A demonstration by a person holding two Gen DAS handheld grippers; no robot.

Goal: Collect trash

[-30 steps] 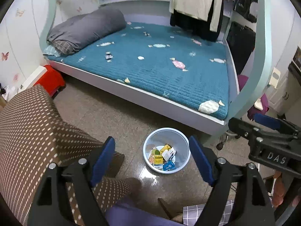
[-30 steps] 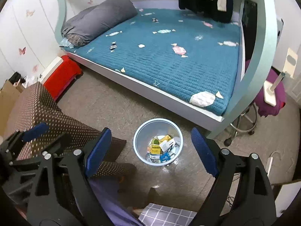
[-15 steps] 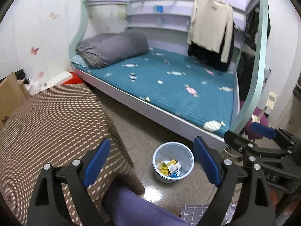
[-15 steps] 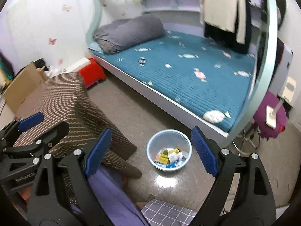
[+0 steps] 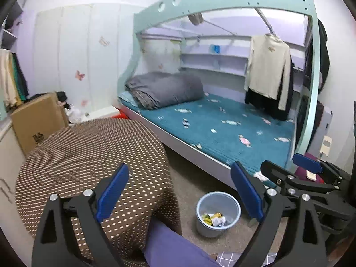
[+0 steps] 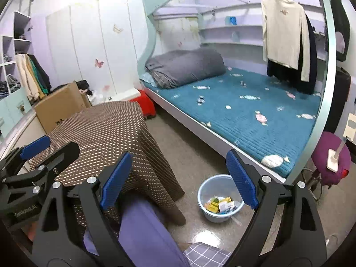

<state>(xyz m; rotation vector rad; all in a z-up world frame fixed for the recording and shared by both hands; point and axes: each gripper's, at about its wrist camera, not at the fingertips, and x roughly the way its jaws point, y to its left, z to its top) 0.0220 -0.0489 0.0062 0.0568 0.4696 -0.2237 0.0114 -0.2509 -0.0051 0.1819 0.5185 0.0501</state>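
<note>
A bed (image 5: pixel 222 129) with a teal candy-print mattress fills the far side of the room, a rolled grey duvet (image 5: pixel 166 89) at its head end. Nearer, a counter (image 5: pixel 89 155) draped in a brown dotted cloth has a bare top. On the floor (image 6: pixel 189 155), between the counter's near corner and the bed's long edge, stands a pale blue bin (image 6: pixel 219 200) holding the trash (image 6: pixel 219 204): small yellow and white packets. The left claw (image 5: pixel 178 193) is released, its jaws having just been opening with nothing between them. The right claw (image 6: pixel 178 178) is also released and empty, jaws wide apart.
</note>
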